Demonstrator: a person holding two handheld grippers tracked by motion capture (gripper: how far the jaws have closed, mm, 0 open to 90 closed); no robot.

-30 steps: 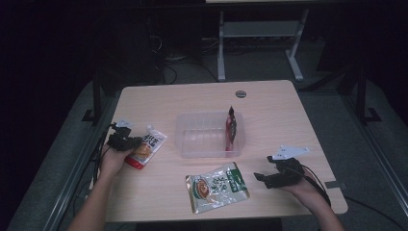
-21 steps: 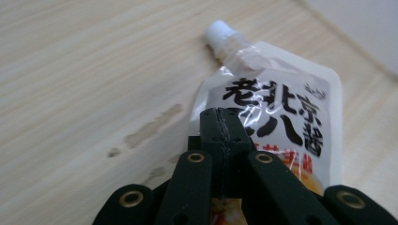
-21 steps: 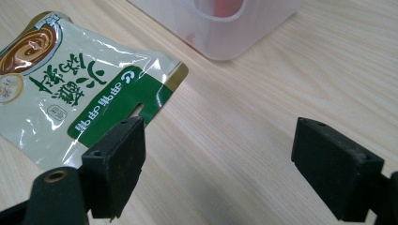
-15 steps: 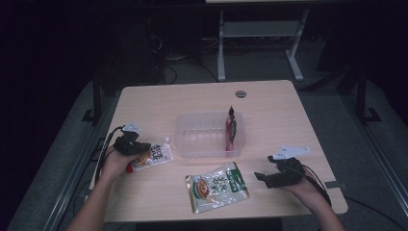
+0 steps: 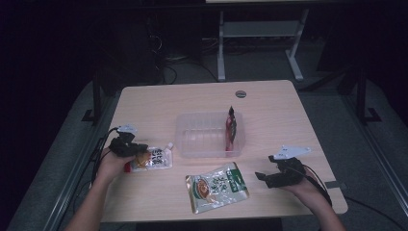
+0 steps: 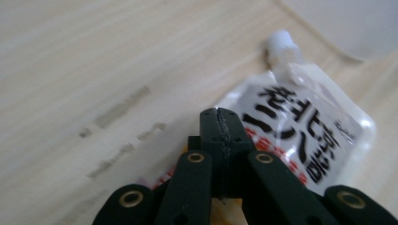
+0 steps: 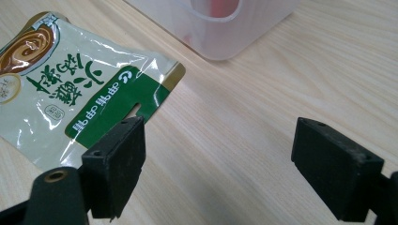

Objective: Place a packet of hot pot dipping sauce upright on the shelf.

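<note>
Right gripper near front edge, jaws wide apart, empty, beside green-and-white flat foil packet. Left gripper clamped on bottom edge of white spouted drink pouch with orange-red print, lying on table left of clear plastic tub. Tub holds upright red packet. Risk: thin edge grip may slip; pouch may sag and catch tub rim.
</note>
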